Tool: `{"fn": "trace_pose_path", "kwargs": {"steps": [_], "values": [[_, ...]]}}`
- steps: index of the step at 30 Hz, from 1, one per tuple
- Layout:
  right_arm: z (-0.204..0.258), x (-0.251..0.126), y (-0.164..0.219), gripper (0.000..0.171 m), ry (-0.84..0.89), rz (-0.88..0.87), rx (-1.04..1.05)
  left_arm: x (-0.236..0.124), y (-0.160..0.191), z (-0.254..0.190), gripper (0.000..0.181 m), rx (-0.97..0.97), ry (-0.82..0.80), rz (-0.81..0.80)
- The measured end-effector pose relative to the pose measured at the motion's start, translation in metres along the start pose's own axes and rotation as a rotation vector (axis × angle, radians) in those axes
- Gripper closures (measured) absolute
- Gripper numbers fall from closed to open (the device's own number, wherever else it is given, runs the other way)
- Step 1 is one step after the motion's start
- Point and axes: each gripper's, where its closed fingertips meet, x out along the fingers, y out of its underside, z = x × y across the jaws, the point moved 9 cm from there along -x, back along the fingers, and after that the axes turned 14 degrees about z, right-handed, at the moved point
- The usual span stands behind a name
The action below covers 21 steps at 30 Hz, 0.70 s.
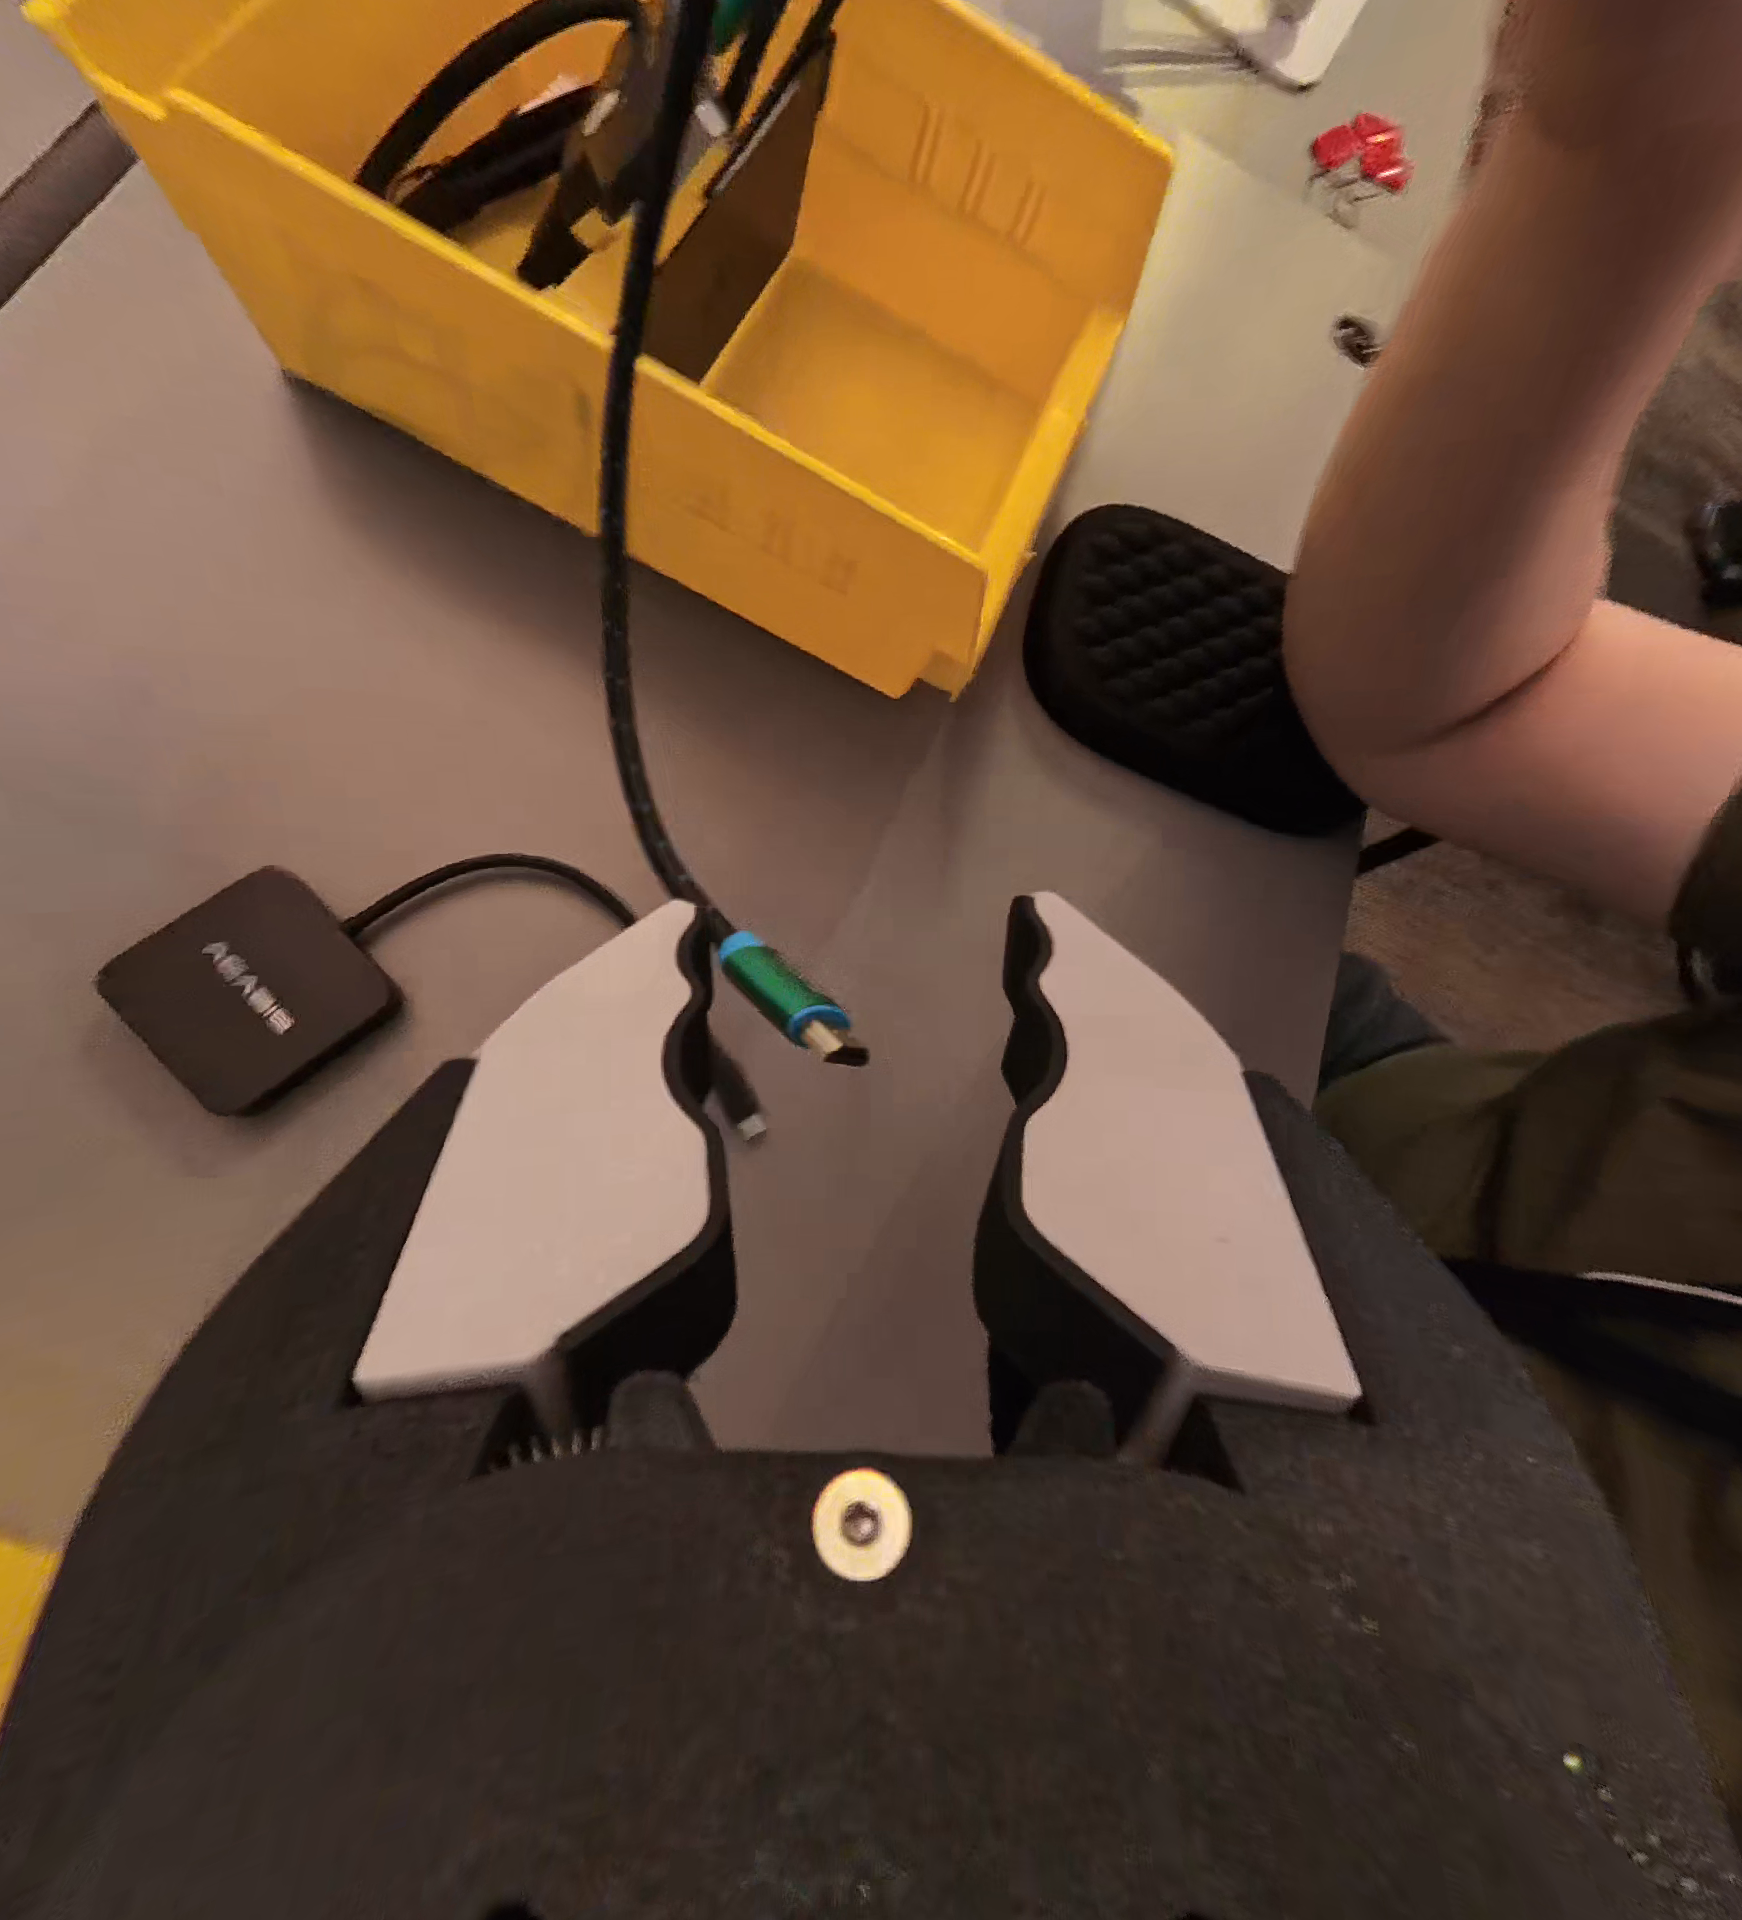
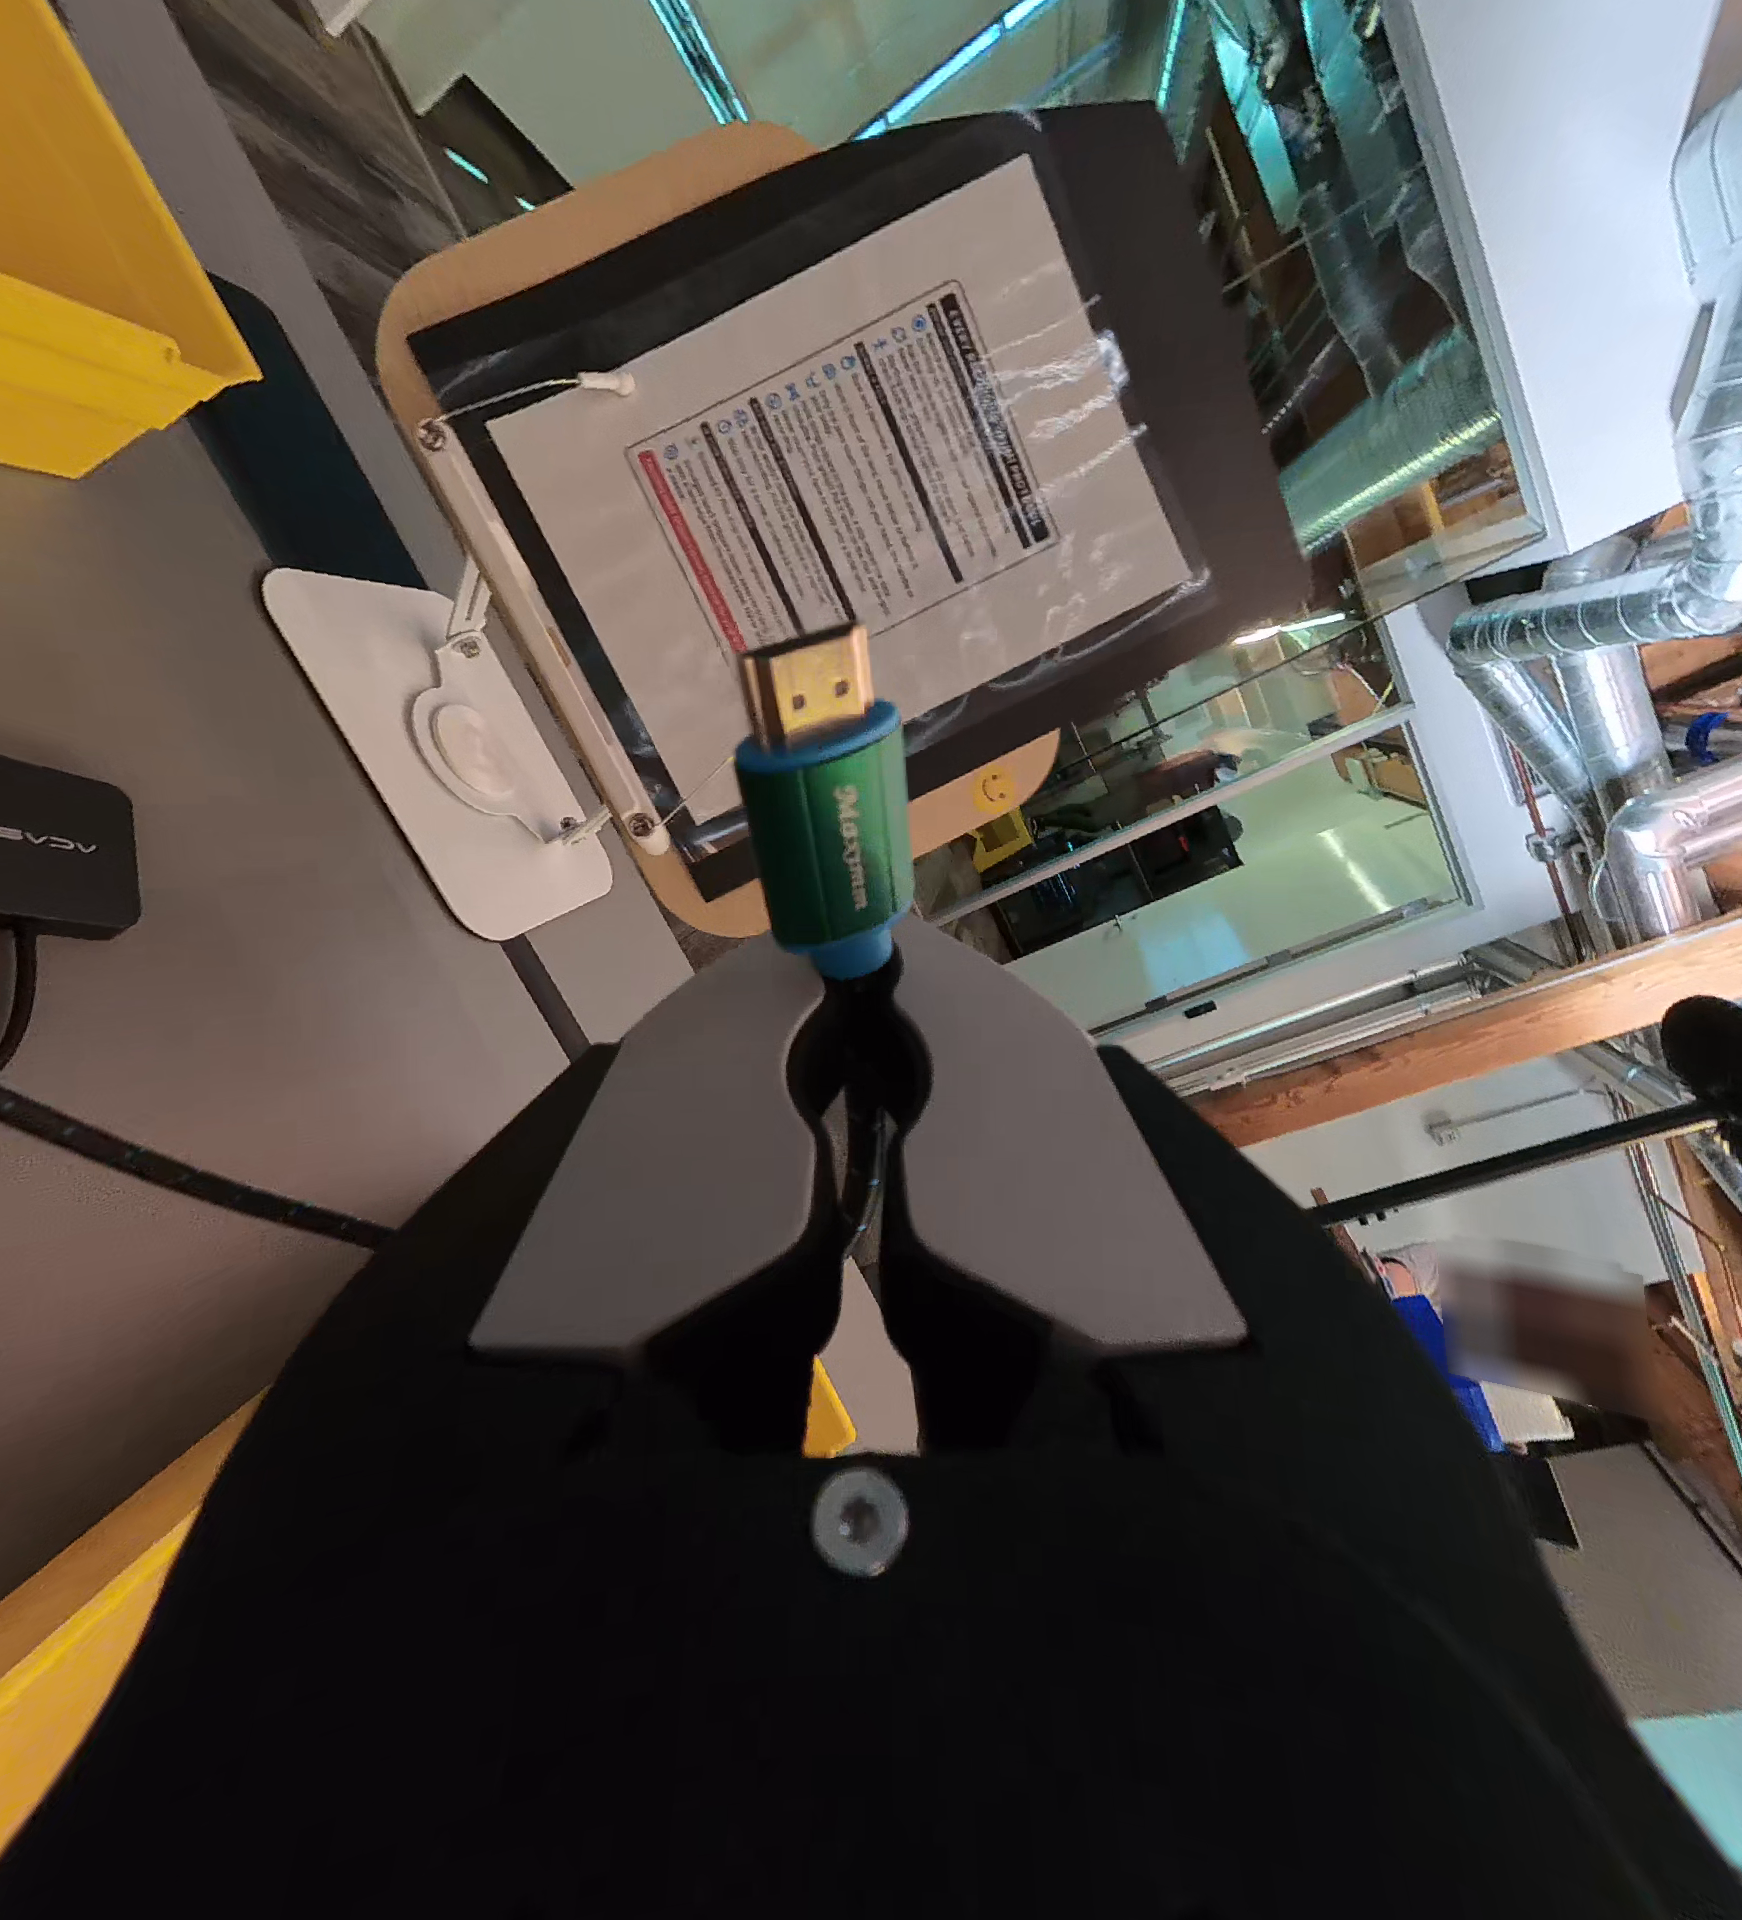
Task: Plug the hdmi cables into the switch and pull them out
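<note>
HDMI cable (image 2: 851,1049) is pinched by the right gripper (image 2: 859,987) just behind its plug: the jaws are closed on the braided cord at the blue strain relief, and the green-sleeved plug (image 2: 825,831) with its gold tip stands up past the fingertips at the centre of the right wrist view. In the left wrist view a second green plug (image 1: 782,992) hangs at mid-frame on a braided cord (image 1: 628,540) that drops from the yellow bin (image 1: 493,343) in the upper half; it sits between the spread jaws of the left gripper (image 1: 856,920), close to the left finger (image 1: 576,1122), and nothing is clamped there. Whether it touches the grey table (image 1: 171,675) I cannot tell. The black switch (image 1: 249,987) lies flat at the left of that view, its thin lead curling toward the finger. Judging by looks, the cord is light and floppy while the sleeve is rigid and probably slick metal. A hold on the cord lets the plug wobble, so taking the sleeve across its flat sides would likely steer the tip better. The switch seems light and may slide when pushed, so bracing it with the free tongs looks wise.
</note>
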Motion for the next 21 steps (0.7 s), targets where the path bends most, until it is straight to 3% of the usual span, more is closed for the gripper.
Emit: {"fn": "trace_pose_path", "kwargs": {"steps": [4, 7, 10, 12, 15, 18, 21], "values": [[-0.01, -0.007, 0.002, 0.17, 0.014, 0.001, 0.068, 0.016, -0.001, 0.0, 0.118, 0.016, -0.068, 0.088], [-0.017, -0.013, 0.005, 0.17, 0.028, -0.014, 0.102, 0.034, -0.002, 0.002, 0.124, 0.008, -0.064, 0.175], [-0.021, -0.018, 0.007, 0.17, 0.029, -0.022, 0.118, 0.045, -0.002, 0.01, 0.162, 0.015, -0.139, 0.247], [-0.023, -0.021, 0.007, 0.17, 0.037, -0.036, 0.129, 0.046, -0.003, 0.015, 0.163, 0.023, -0.168, 0.235], [-0.021, -0.027, 0.003, 0.17, 0.015, -0.087, 0.108, 0.036, -0.005, 0.029, 0.164, 0.014, -0.277, 0.162], [-0.011, -0.037, -0.003, 0.17, -0.085, -0.151, 0.037, 0.008, -0.006, 0.047, 0.167, 0.0, -0.501, 0.024], [0.008, -0.052, -0.008, 0.17, -0.419, -0.208, -0.03, -0.028, -0.004, 0.054, 0.169, 0.04, -0.7, -0.16]]}}
